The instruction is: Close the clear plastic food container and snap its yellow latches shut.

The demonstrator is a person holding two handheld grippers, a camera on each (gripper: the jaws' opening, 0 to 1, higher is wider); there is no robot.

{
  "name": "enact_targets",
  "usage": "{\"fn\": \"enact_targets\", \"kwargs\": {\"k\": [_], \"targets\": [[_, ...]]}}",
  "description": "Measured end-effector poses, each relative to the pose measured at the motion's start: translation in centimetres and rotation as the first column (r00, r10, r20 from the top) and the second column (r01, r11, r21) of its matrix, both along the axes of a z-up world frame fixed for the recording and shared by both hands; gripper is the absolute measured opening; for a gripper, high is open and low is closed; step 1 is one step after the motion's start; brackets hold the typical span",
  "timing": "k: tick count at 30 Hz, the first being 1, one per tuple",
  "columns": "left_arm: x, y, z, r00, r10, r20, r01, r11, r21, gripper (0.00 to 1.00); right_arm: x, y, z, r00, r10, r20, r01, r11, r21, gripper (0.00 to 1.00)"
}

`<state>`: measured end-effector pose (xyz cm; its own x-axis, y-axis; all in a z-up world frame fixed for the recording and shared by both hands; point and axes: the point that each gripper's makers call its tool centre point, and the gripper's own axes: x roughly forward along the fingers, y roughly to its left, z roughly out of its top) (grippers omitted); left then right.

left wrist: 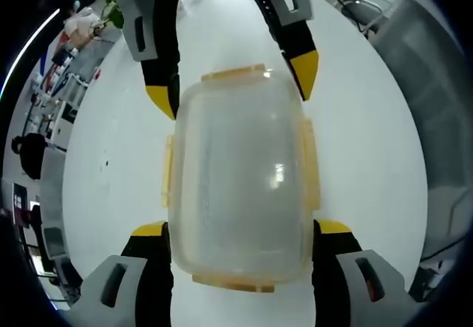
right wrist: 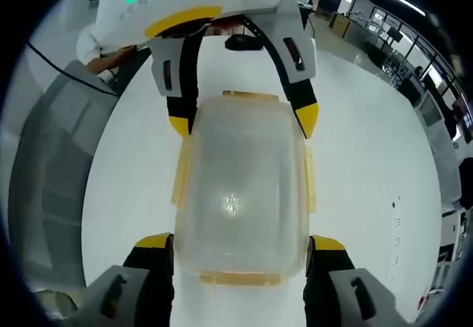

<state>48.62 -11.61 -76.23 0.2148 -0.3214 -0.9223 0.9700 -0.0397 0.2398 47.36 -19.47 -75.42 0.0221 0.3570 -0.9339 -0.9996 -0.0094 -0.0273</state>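
**Bracketing a clear latch-lid box from both ends**

Sitting on the round white table (left wrist: 369,194), the clear plastic container (left wrist: 240,179) lies between the two grippers, its lid already down on the base as far as I can judge. The left gripper (left wrist: 240,231) has its jaws spread wide, one on either side of the near end of the box; whether the pads actually touch the walls I cannot tell. The right gripper (right wrist: 240,242) stands the same way at the opposite end, jaws released and flanking the box, and it shows at the far end of the left gripper view.

The yellow latches (left wrist: 310,168) run along all four edges. The long side ones appear to lie flat against the wall; the end ones (left wrist: 233,73) look slightly raised, though the plastic is too pale to be sure.

Handling, as a judgement: the box looks empty, so light and prone to skate on the smooth tabletop. Thin clear walls will flex and the lid will bow under a hard squeeze, so press on the latch tabs themselves, near the stiffer rim, with one gripper bracing the opposite end.

Nothing stands close to the box. A grey chair (right wrist: 52,186) sits at the table's edge, and office desks (right wrist: 392,38) lie well beyond.
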Motion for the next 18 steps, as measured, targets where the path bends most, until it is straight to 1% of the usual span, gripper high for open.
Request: {"fn": "enact_targets", "kwargs": {"k": [8, 18], "targets": [[0.6, 0.5, 0.0, 1.0, 0.011, -0.003, -0.011, 1.0, -0.014, 0.76, 0.7, 0.5, 0.0, 1.0, 0.012, -0.004, -0.012, 1.0, 0.0, 0.72], [1.3, 0.6, -0.1, 1.0, 0.017, -0.004, -0.017, 1.0, -0.01, 0.76, 1.4, 0.6, -0.1, 1.0, 0.022, -0.006, -0.022, 1.0, -0.015, 0.72]]}}
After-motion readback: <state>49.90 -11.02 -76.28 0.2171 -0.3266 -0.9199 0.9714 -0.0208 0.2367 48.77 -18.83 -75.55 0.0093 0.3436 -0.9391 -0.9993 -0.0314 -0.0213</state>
